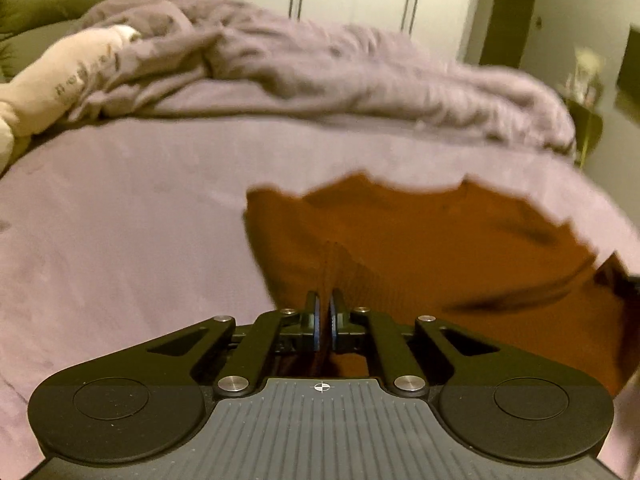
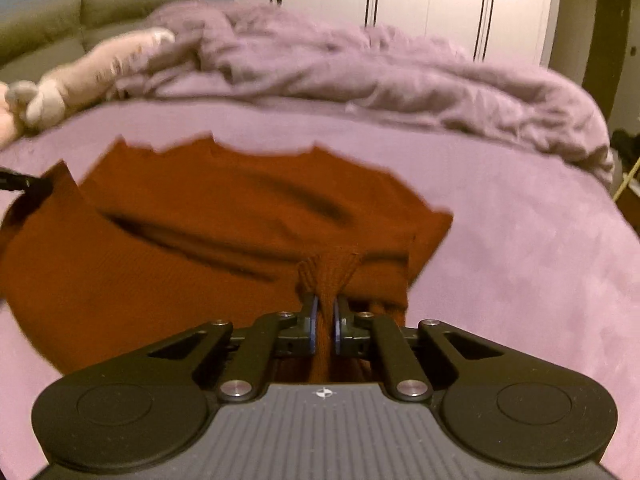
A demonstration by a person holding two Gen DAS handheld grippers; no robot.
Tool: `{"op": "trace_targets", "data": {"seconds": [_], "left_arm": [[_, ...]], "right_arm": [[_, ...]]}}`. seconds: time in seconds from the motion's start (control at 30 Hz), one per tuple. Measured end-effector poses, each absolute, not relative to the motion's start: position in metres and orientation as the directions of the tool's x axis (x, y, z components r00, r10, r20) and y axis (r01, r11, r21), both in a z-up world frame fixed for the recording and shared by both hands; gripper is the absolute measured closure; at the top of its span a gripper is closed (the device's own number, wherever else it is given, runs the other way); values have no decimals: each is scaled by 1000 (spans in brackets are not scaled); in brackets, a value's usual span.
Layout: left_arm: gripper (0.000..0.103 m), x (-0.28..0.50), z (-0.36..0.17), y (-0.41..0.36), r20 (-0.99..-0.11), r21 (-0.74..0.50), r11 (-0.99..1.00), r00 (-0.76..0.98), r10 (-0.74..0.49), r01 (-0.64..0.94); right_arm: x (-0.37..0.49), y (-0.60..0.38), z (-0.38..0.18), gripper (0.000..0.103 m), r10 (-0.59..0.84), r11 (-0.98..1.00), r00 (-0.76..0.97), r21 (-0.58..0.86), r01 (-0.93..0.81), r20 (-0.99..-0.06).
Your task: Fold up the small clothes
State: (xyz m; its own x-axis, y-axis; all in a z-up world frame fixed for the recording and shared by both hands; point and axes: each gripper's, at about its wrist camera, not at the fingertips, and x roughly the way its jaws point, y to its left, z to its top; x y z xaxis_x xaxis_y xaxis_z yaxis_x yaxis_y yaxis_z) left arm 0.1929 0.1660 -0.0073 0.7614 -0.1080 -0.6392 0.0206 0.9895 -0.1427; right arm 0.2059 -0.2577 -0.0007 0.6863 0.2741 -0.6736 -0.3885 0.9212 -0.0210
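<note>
Garment (image 2: 208, 232) crosswise between both grippers

Garment (image 2: 224, 216): rust ribbed knit cloth, matt. Bedsheet (image 1: 120, 220): mauve cloth, soft and matt. My left gripper (image 1: 325, 300): matt black plastic, bright metal rivets, blue pads.

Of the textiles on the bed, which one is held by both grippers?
The rust-orange knit garment, pinched by the left gripper and the right gripper; the crumpled lilac duvet lies untouched behind it.
</note>
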Motion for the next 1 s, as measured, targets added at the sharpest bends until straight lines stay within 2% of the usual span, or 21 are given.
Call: {"op": "trace_targets", "data": {"seconds": [0.13, 0.23, 0.3, 0.43, 0.5, 0.53, 0.6, 0.63, 0.67, 0.73, 0.8, 0.83, 0.87, 0.9, 0.93, 0.97, 1.0], "left_arm": [[97, 203, 31, 168, -553, -155, 988, 828, -94, 9], [97, 229, 35, 166, -538, -110, 994, 842, -38, -26], [96, 253, 21, 164, -574, -99, 994, 819, -11, -56], [96, 285, -30, 160, -694, -85, 993, 720, 1, -83], [94, 285, -48, 158, -723, -62, 995, 691, 6, -74], [90, 283, -52, 158, -726, -74, 996, 687, -15, -56], [70, 280, -55, 164, -720, -131, 991, 690, -70, -37], [60, 279, -56, 169, -717, -173, 985, 689, -109, -25], [58, 280, -57, 173, -707, -226, 974, 690, -151, -19], [58, 282, -58, 178, -702, -286, 958, 688, -188, -31], [58, 287, -60, 179, -713, -289, 957, 674, -193, -32], [65, 289, -61, 177, -721, -269, 963, 668, -182, -28], [83, 291, -61, 173, -731, -236, 971, 664, -160, -26], [90, 292, -61, 168, -740, -195, 980, 660, -130, -26], [94, 292, -60, 165, -748, -160, 987, 655, -102, -28], [96, 291, -58, 163, -755, -145, 989, 650, -89, -32], [96, 289, -53, 162, -751, -138, 990, 655, -81, -35]], "right_arm": [[212, -260, 34, 96, 295, 929, 756, -10, -370, -585], [238, -260, 45, 96, 245, 953, 800, -16, -303, -547], [262, -261, 39, 96, 213, 966, 802, 0, -257, -558], [306, -262, 0, 96, 190, 979, 725, 69, -193, -662], [317, -262, -20, 95, 181, 980, 678, 69, -189, -712], [320, -262, -26, 94, 175, 980, 667, 62, -190, -725], [319, -262, -29, 85, 188, 976, 665, 60, -210, -723], [320, -263, -29, 73, 187, 976, 662, 58, -212, -725], [320, -264, -29, 64, 192, 975, 660, 65, -213, -726], [322, -268, -32, 63, 228, 969, 644, 106, -223, -730], [322, -266, -33, 63, 244, 964, 638, 112, -240, -730], [321, -264, -34, 64, 239, 963, 640, 94, -252, -730], [321, -260, -35, 66, 232, 962, 641, 77, -260, -732], [319, -258, -35, 71, 226, 962, 644, 65, -264, -731], [318, -256, -35, 90, 225, 961, 650, 56, -270, -726], [316, -255, -34, 94, 226, 960, 655, 49, -277, -721], [314, -253, -32, 95, 217, 960, 663, 33, -278, -716]]}}
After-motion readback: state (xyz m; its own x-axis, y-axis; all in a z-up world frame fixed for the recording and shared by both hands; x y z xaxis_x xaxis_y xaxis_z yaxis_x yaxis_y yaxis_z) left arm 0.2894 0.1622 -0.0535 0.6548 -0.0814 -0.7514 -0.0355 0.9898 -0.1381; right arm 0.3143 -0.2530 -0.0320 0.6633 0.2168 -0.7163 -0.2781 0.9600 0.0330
